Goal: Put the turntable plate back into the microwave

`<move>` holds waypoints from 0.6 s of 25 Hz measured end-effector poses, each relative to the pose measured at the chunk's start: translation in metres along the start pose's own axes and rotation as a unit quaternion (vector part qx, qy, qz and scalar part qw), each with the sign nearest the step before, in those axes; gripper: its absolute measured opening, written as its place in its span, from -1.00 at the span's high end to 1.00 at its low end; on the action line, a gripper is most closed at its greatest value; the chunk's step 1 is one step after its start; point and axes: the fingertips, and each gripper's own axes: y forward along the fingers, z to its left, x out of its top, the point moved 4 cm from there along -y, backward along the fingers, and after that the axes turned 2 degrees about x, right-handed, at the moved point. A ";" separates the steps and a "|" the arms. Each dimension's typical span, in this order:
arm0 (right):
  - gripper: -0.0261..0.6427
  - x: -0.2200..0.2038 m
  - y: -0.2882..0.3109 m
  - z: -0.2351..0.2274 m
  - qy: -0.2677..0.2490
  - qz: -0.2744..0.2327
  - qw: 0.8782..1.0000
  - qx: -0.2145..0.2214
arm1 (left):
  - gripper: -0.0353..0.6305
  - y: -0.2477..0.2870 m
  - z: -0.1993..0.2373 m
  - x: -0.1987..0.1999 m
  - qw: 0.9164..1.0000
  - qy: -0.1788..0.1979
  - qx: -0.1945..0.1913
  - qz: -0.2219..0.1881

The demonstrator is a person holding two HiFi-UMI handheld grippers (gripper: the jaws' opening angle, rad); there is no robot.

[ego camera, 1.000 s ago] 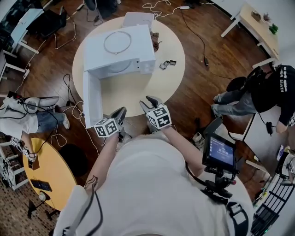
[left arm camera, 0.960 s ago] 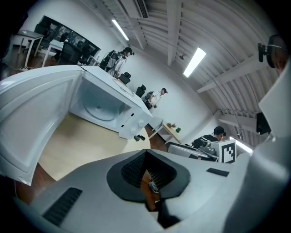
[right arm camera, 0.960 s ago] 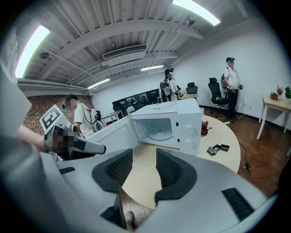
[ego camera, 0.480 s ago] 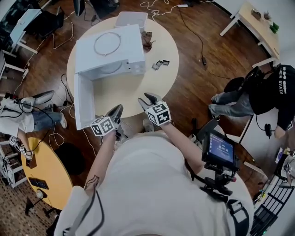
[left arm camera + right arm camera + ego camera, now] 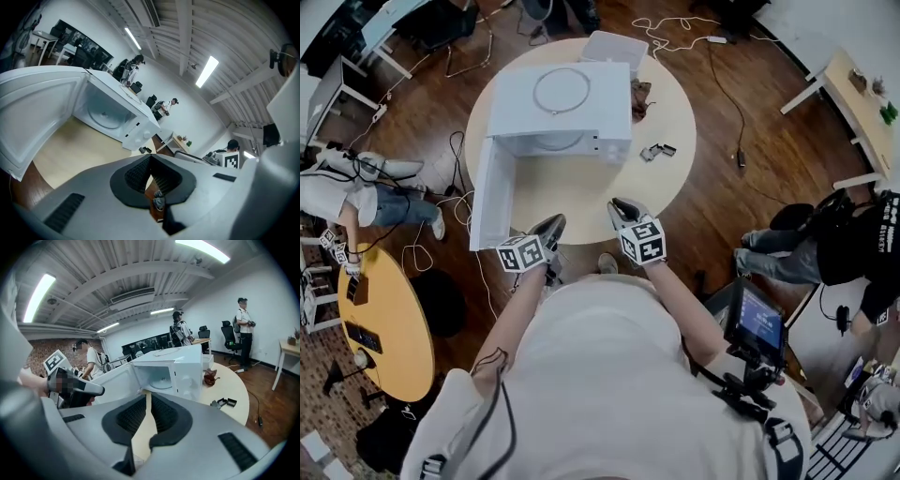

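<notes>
While the white microwave (image 5: 581, 103) stands on the round pale surface (image 5: 670, 117) with its door (image 5: 492, 202) swung right out to the person's left, the turntable plate (image 5: 106, 118) is already inside. It lies flat on the cavity floor, and the left gripper view looks straight in at it. Whether it sits true on its hub can't be told from here.

Up on the microwave's roof there's a thin ring (image 5: 562, 91), lying flat and on its own.

Now the hands: both are back at the near edge of the surface, close to the person's body and well apart from the cavity. The left claw (image 5: 555, 223) hangs just beside the free end of the open door. Its jaws are pressed together at the tips with nothing between them.

The right claw (image 5: 621, 204) sits over the near rim of the surface, pointing towards the microwave. Its jaws have just been closing, and only a narrow slit is left between the pads. Nothing is in that slit; the surface shows through it.

Off to the right of the microwave, two small dark parts (image 5: 657, 151) lie on the surface. A brownish bundle (image 5: 639, 94) rests just beside the microwave's right wall, and a white box (image 5: 614, 47) sits behind it.
</notes>
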 end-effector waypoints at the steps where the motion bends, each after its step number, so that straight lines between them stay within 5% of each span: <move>1: 0.82 0.004 0.002 0.002 -0.006 -0.001 1.000 0.004 | 0.86 -0.004 0.003 0.004 1.000 -0.002 0.004 -0.007; 15: 0.85 0.042 0.031 0.043 0.034 -0.051 0.995 0.082 | 0.86 -0.051 0.023 0.055 0.995 -0.005 0.014 -0.099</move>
